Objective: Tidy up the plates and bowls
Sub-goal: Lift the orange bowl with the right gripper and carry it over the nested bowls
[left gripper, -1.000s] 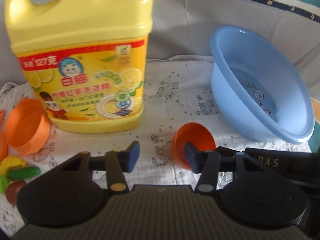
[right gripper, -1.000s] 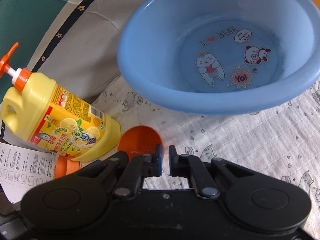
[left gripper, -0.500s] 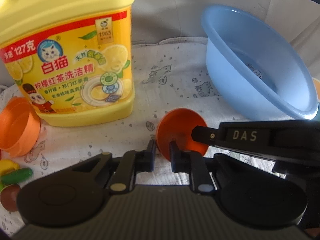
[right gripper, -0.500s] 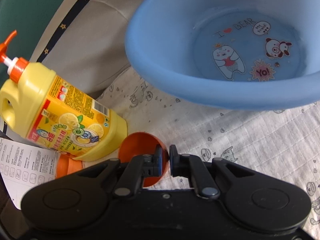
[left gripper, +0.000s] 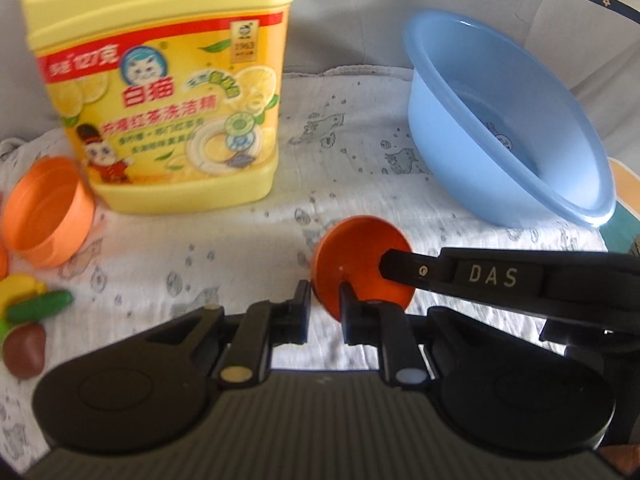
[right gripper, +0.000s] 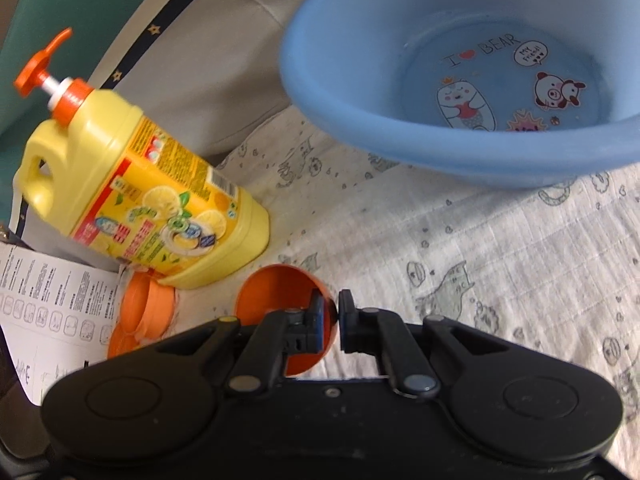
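Both my grippers meet at a small orange bowl (left gripper: 360, 264), low and centre in each view, tipped on edge. My left gripper (left gripper: 325, 312) pinches its rim between nearly closed fingers. My right gripper (right gripper: 331, 320) reaches in level from the right, clamped on the opposite rim. A blue basin (right gripper: 460, 80) sits upper right, a yellow bottle (left gripper: 160, 88) upper left.

My left gripper (left gripper: 325, 304) sits low, jaws nearly closed, pinching the rim of the small orange bowl (left gripper: 360, 256). My right gripper (right gripper: 331, 312) reaches across from the right, clamped on that same bowl's rim.
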Demonstrator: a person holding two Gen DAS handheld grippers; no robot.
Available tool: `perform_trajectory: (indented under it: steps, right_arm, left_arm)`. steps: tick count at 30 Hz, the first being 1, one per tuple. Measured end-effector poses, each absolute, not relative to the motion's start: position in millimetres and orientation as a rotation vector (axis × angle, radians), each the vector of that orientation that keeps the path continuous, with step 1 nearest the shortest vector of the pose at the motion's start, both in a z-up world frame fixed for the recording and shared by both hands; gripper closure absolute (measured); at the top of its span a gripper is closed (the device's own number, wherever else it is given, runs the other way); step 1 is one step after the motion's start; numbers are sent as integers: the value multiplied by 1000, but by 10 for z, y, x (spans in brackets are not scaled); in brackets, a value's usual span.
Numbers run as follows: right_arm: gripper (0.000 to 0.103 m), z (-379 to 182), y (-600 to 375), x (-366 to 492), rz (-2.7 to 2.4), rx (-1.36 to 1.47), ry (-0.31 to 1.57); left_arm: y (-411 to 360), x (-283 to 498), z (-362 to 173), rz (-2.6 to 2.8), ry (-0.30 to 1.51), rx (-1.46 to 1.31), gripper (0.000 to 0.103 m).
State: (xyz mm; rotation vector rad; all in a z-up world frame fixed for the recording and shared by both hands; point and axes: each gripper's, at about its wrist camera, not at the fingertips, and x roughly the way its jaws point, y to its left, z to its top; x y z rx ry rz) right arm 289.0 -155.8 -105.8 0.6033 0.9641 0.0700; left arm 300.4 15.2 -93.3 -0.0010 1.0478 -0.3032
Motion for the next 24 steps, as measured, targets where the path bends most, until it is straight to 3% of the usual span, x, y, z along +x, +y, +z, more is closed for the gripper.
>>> perform_trajectory:
  steps: [24]
  right_arm:
    - [96, -284, -925, 1399, 190, 459, 995]
  left_arm:
    - [712, 1365, -239, -256, 1027, -66, 88]
